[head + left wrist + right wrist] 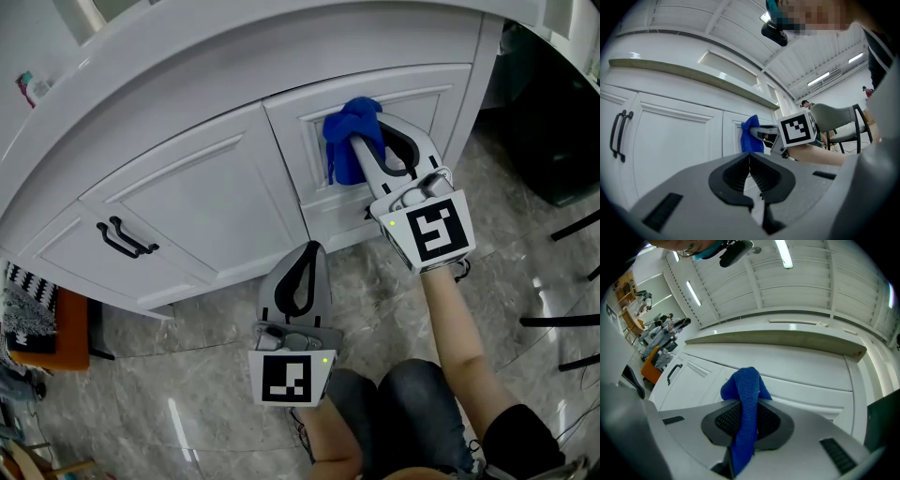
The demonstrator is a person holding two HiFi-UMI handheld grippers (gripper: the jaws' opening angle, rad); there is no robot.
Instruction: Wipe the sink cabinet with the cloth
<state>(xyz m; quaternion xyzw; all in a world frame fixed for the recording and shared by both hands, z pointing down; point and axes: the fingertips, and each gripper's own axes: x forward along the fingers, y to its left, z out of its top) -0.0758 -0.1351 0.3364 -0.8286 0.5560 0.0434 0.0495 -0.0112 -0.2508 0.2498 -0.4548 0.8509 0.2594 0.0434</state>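
The person's knees [412,412] are nearest, at the bottom of the head view, low over the grey marbled floor [187,384]. That low posture puts the cabinet front within easy reach. Just past the knees the left gripper [312,253] hovers above the floor, near the foot of the white sink cabinet [187,112] but apart from it. Its own view shows the jaws closed on each other with nothing between them. One cloth needs one tool, so this gripper is probably parked low to keep clear of the working arm.

Farther off and to the right, the right forearm [455,319] stretches toward the cabinet. The right gripper [364,142] is clamped on the blue cloth [349,131]. In that gripper's view the cloth [745,399] runs down between the pads, and a bunched end stands out beyond the tips. Held like this, soft terry rather than hard plastic should meet the painted surface.

The bunch sits against the recessed panel of the right-hand door [417,94], toward the panel's left side. How firmly it presses cannot be told.

The left-hand door [187,202], with its pair of black handles [127,239], is well to the left of both grippers. Judging by this, the wipe is under way on the right-hand door, and the rest of the curved front is yet to be covered.
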